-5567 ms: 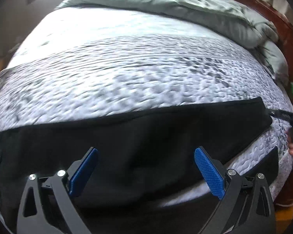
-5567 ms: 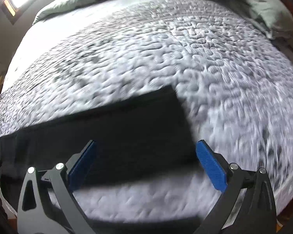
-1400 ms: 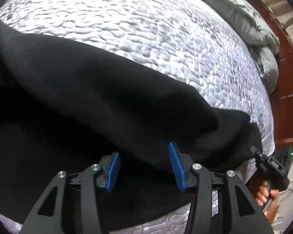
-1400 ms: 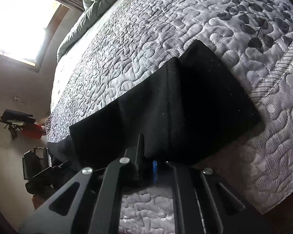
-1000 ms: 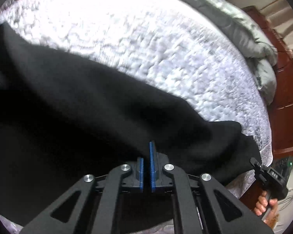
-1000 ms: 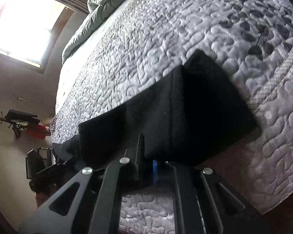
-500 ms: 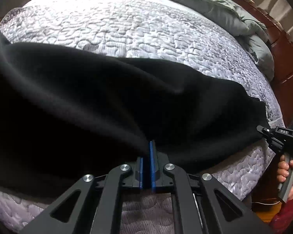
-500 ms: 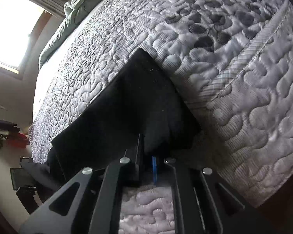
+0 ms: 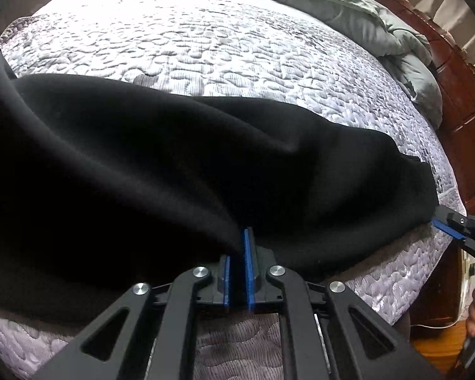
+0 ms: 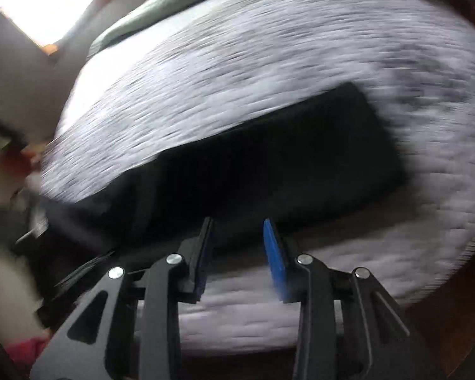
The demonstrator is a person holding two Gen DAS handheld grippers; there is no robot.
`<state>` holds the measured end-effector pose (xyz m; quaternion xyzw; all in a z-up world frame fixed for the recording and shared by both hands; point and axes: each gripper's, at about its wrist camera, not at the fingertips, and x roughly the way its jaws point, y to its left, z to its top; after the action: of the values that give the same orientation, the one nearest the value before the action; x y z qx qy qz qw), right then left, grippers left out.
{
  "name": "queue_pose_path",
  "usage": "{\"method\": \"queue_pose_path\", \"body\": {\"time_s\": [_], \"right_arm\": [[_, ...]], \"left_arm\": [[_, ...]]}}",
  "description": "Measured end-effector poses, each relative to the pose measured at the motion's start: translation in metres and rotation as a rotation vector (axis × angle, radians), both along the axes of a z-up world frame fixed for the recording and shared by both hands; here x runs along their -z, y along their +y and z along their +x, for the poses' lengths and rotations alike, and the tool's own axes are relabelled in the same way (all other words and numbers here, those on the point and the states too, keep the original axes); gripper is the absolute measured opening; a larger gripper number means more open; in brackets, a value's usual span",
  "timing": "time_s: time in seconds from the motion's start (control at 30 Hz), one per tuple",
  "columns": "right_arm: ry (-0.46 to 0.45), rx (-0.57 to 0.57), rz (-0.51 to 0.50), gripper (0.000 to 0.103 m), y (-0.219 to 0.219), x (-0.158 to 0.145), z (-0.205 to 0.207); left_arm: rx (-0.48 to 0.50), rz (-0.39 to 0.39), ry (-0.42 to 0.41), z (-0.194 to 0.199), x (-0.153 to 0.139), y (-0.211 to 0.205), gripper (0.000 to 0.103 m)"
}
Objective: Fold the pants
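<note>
The left gripper [image 9: 237, 247] pinches the black pants [image 9: 174, 164] on the quilted bed [image 9: 205, 47]. The right gripper [image 10: 237, 240] has just been opening, with nothing between its jaws and the pants just ahead.

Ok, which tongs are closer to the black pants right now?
Left. The left tongs are shut on a fold of the black pants. The right tongs have just been opening, nothing between them, off the cloth near its edge.
</note>
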<state>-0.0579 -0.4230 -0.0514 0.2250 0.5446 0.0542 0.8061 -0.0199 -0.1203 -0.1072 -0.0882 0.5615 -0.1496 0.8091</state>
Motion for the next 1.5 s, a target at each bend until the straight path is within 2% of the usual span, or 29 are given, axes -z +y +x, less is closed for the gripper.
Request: {"method": "queue_pose_path", "body": {"time_s": [0.07,0.13,0.23,0.3,0.37,0.4,0.43,0.47,0.5,0.57,0.67,0.77,0.87,0.9,0.93,0.97,1.0,1.1,1.23,1.33,1.4,1.47,1.5], "right_arm": [[0.030,-0.066,0.052,0.032,0.030,0.011,0.013],[0.061,-0.126,0.063,0.032,0.060,0.023,0.027],[0.121,-0.155,0.090,0.031,0.085,0.046,0.038],[0.161,-0.138,0.066,0.030,0.091,0.060,0.037],[0.166,-0.108,0.097,0.024,0.085,0.066,0.038],[0.173,-0.099,0.103,0.017,0.083,0.067,0.039],[0.180,-0.090,0.103,0.007,0.081,0.068,0.039],[0.189,-0.078,0.099,0.003,0.079,0.069,0.040],[0.194,-0.069,0.103,0.001,0.077,0.071,0.039],[0.196,-0.057,0.121,0.001,0.075,0.073,0.040],[0.192,-0.066,0.060,0.001,0.085,0.066,0.041],[0.180,-0.092,-0.042,0.005,0.105,0.059,0.037],[0.175,-0.107,-0.079,0.010,0.115,0.058,0.040],[0.175,-0.109,-0.076,0.012,0.116,0.058,0.041],[0.175,-0.109,-0.070,0.013,0.116,0.058,0.042],[0.176,-0.109,-0.064,0.013,0.116,0.058,0.043],[0.177,-0.109,-0.059,0.013,0.114,0.058,0.043],[0.179,-0.113,-0.053,0.013,0.113,0.057,0.045],[0.178,-0.118,-0.044,0.013,0.099,0.059,0.042],[0.183,-0.120,-0.034,0.013,0.091,0.059,0.042],[0.189,-0.122,-0.038,0.013,0.089,0.059,0.043],[0.193,-0.132,-0.058,0.016,0.092,0.056,0.045],[0.192,-0.141,-0.066,0.026,0.097,0.053,0.046]], "left_arm": [[-0.001,-0.007,0.004,0.001,0.000,0.001,0.008],[-0.001,-0.011,0.006,0.001,0.001,0.002,0.008],[0.008,-0.017,0.013,0.002,0.000,0.003,0.009],[0.018,-0.024,0.027,0.003,-0.002,0.005,0.012],[0.015,-0.028,0.059,0.003,-0.008,0.011,0.025],[0.004,-0.014,0.070,0.003,-0.013,0.015,0.030],[-0.018,0.004,0.074,0.003,-0.020,0.023,0.042],[-0.034,0.008,0.070,0.003,-0.026,0.031,0.047],[-0.050,0.013,0.065,0.004,-0.031,0.039,0.049],[-0.085,0.042,0.064,0.012,-0.038,0.055,0.055],[-0.159,0.082,0.074,0.036,-0.048,0.085,0.056],[-0.158,0.140,0.096,0.061,-0.052,0.099,0.061],[-0.149,0.196,0.129,0.080,-0.048,0.105,0.064],[-0.150,0.200,0.142,0.084,-0.045,0.108,0.063],[-0.141,0.185,0.164,0.088,-0.040,0.111,0.051],[-0.133,0.169,0.181,0.089,-0.036,0.113,0.028],[-0.128,0.144,0.211,0.088,-0.030,0.116,0.018],[-0.129,0.111,0.187,0.075,-0.030,0.123,0.012],[-0.143,0.091,0.084,0.038,-0.048,0.128,0.010],[-0.147,0.102,0.008,0.004,-0.052,0.128,0.008],[-0.149,0.124,-0.009,-0.014,-0.041,0.124,0.008],[-0.168,0.119,0.001,-0.021,-0.024,0.124,0.008],[-0.176,0.111,0.006,-0.023,-0.019,0.126,0.008]]}}
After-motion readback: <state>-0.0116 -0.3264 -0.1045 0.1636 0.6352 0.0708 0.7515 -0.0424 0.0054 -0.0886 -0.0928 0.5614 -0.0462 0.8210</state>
